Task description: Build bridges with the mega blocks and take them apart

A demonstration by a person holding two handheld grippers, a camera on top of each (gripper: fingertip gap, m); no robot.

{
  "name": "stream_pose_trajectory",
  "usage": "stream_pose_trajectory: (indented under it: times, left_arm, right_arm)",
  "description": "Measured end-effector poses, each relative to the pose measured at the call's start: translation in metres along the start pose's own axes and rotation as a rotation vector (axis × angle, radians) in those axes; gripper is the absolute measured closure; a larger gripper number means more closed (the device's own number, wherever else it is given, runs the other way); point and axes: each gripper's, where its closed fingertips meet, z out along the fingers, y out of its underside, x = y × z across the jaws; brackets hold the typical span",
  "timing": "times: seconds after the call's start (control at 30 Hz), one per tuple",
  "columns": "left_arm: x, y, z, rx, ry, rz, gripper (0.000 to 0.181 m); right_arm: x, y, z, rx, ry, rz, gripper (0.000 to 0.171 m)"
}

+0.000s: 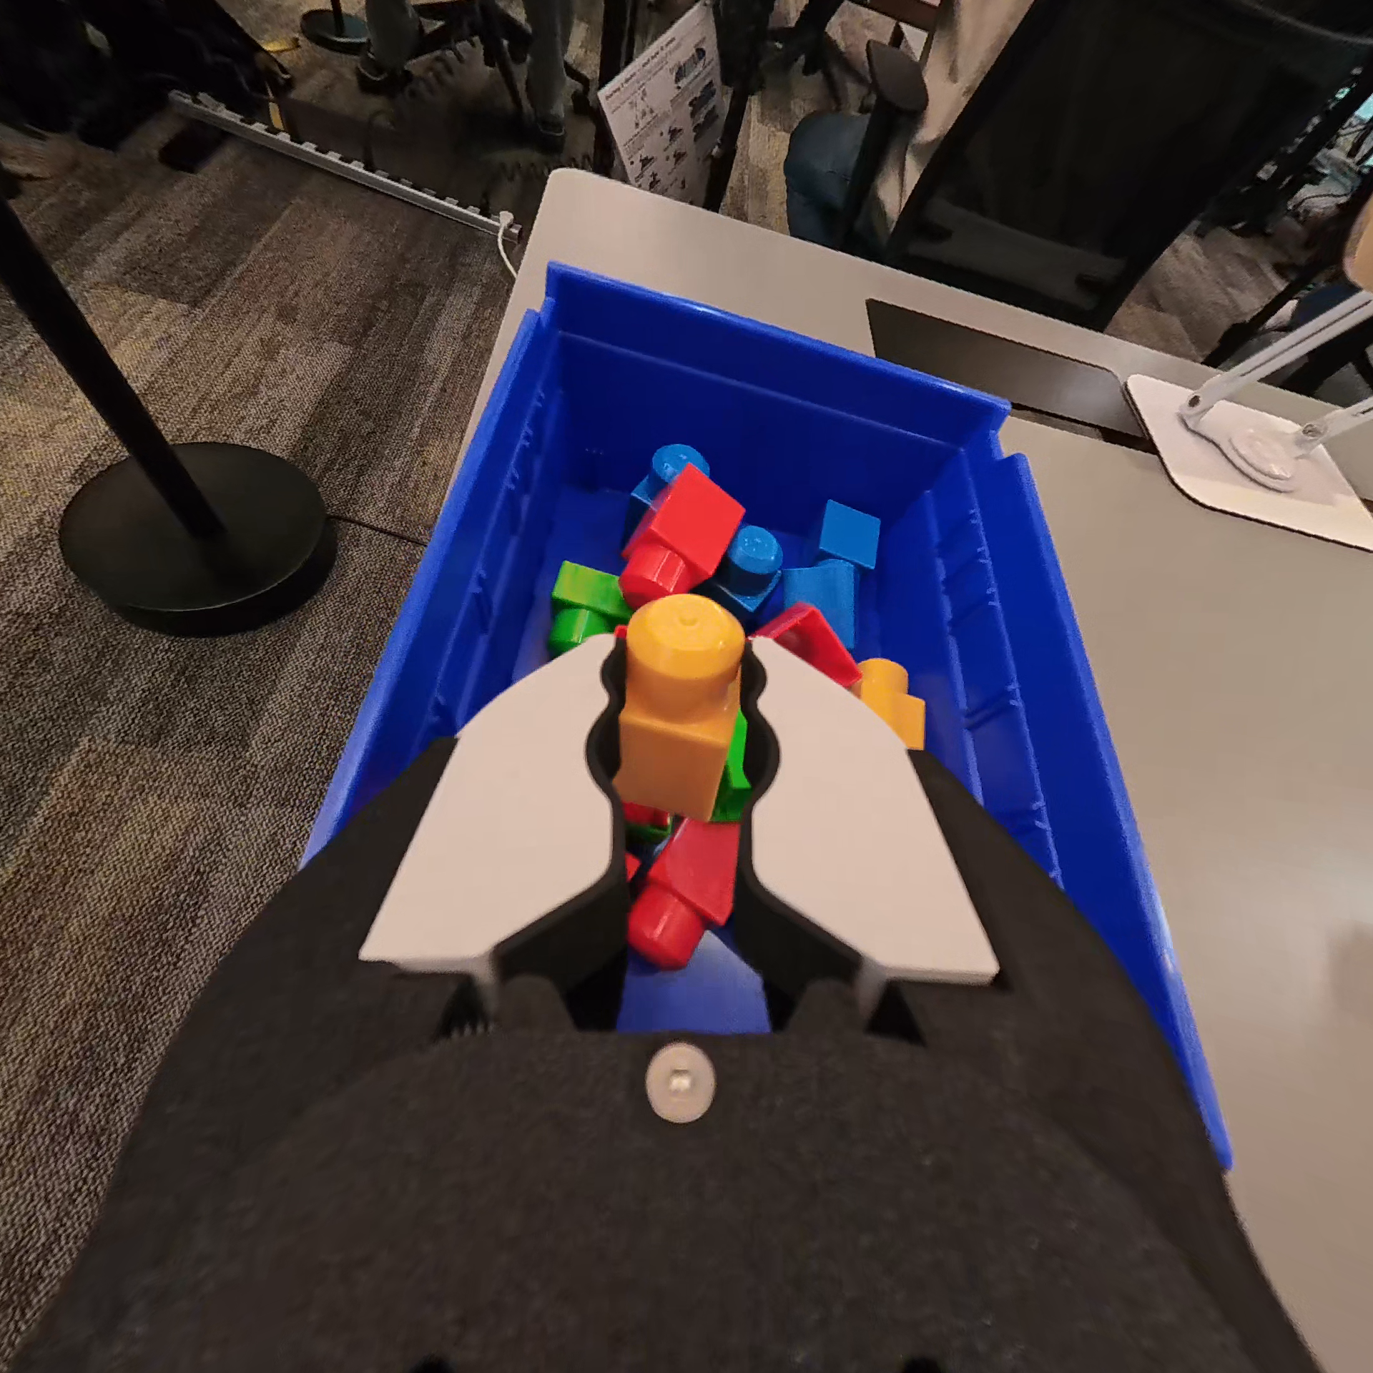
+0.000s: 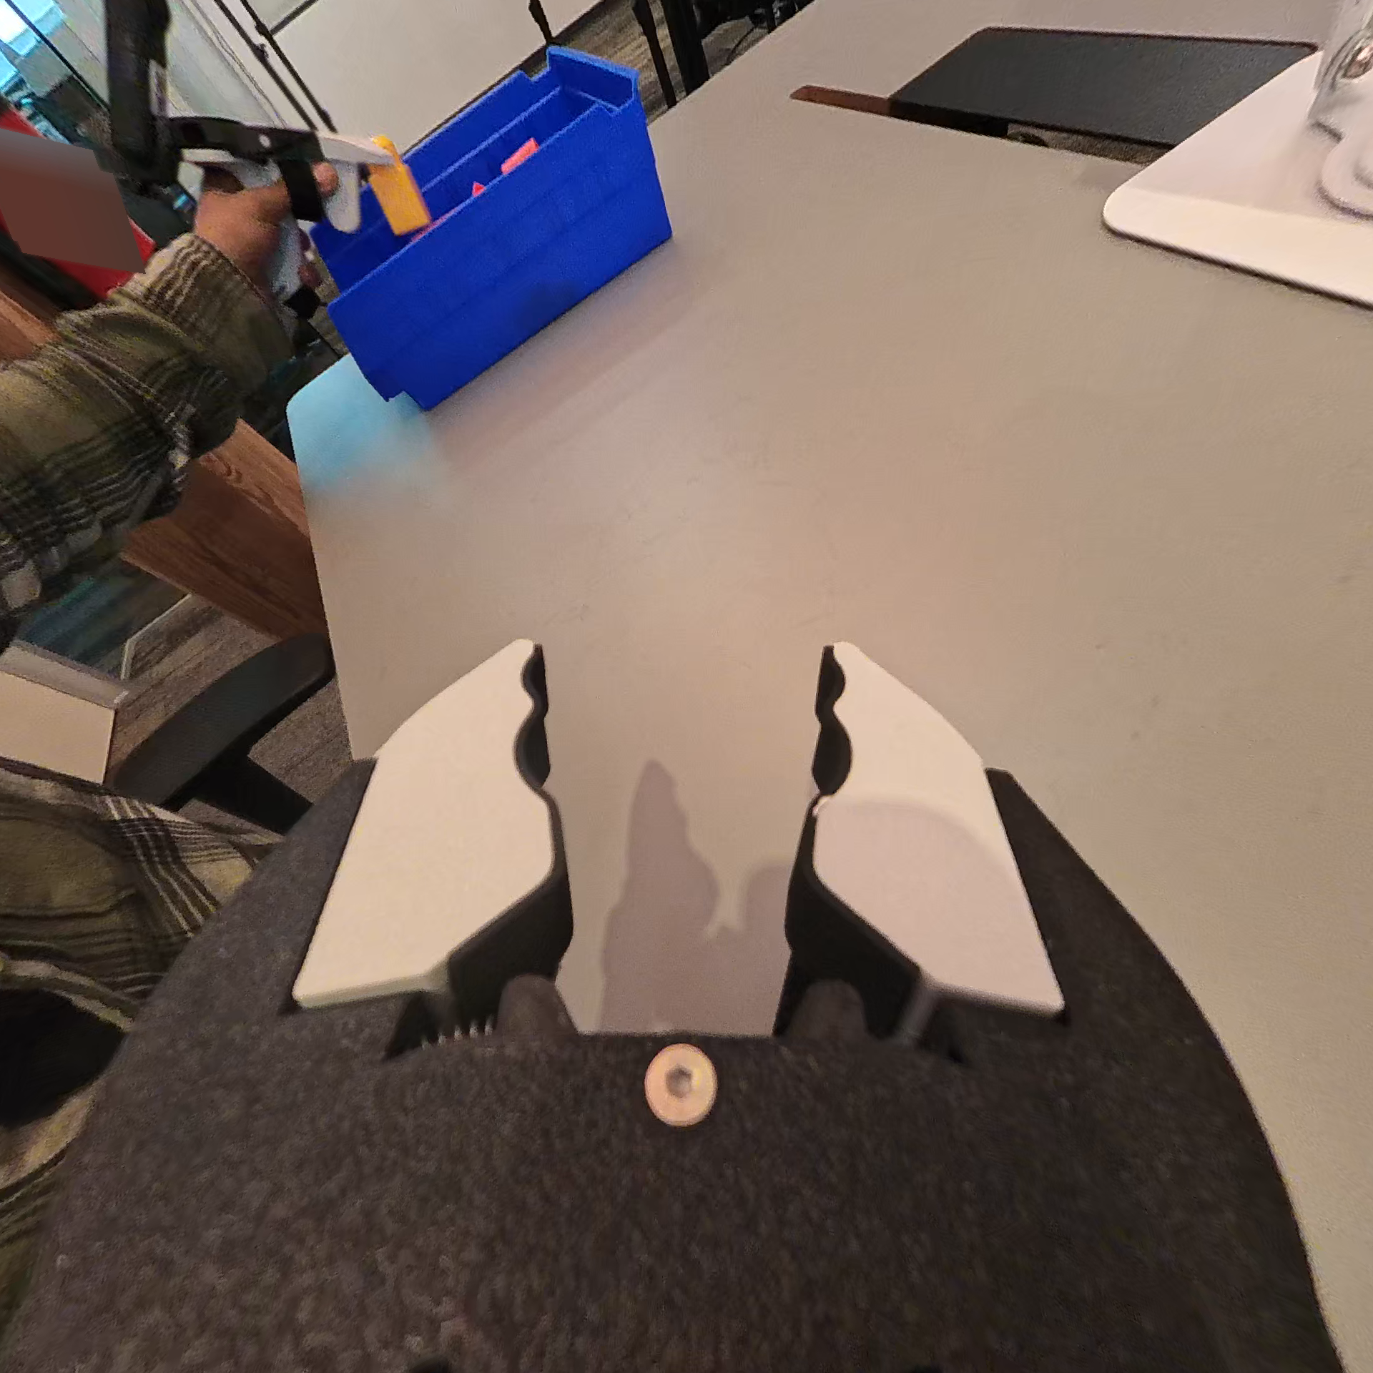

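My left gripper (image 1: 682, 654) is shut on a yellow block (image 1: 680, 713) and holds it above the blue bin (image 1: 988, 669). The bin holds several loose red (image 1: 687, 531), blue (image 1: 832, 572), green (image 1: 583, 605) and yellow blocks. In the right wrist view the left gripper (image 2: 382, 156) shows far off at the upper left with the yellow block (image 2: 399, 195) hanging over the bin (image 2: 520, 275). My right gripper (image 2: 680, 654) is open and empty, low over the bare grey table (image 2: 891, 446).
The bin stands at the table's corner, beside carpeted floor with a black stand base (image 1: 193, 535). A white pad with a lamp foot (image 1: 1263, 461) and a dark mat (image 1: 995, 364) lie at the table's far side. A person's plaid sleeve (image 2: 96, 416) is at the left.
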Motion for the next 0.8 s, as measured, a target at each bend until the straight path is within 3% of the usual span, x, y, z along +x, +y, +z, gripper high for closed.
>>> stream_pose_trajectory:
  times: [0.1, 0.23, 0.43, 0.6, 0.7, 0.8]
  left_arm:
    - [-0.004, 0.004, 0.008, -0.033, 0.014, -0.01, 0.15]
    - [-0.003, -0.001, 0.011, -0.028, 0.078, -0.066, 0.135]
    - [0.025, -0.05, -0.012, 0.058, 0.14, 0.005, 0.115]
    - [0.135, -0.084, -0.032, 0.104, 0.323, 0.184, 0.115]
    - [0.227, -0.068, -0.036, 0.08, 0.506, 0.277, 0.115]
    - [0.32, -0.031, -0.043, 0.056, 0.743, 0.317, 0.117]
  right_arm:
    - [0.0, -0.002, -0.003, 0.011, -0.002, 0.0, 0.102]
    - [0.0, -0.001, -0.004, 0.011, -0.008, 0.004, 0.102]
    - [0.002, -0.001, -0.004, 0.015, -0.008, 0.009, 0.101]
    - [0.004, 0.001, -0.001, 0.005, -0.001, 0.01, 0.101]
    - [0.005, 0.001, 0.0, 0.006, 0.009, 0.009, 0.101]
    - [0.005, 0.0, -0.001, -0.002, 0.028, 0.003, 0.101]
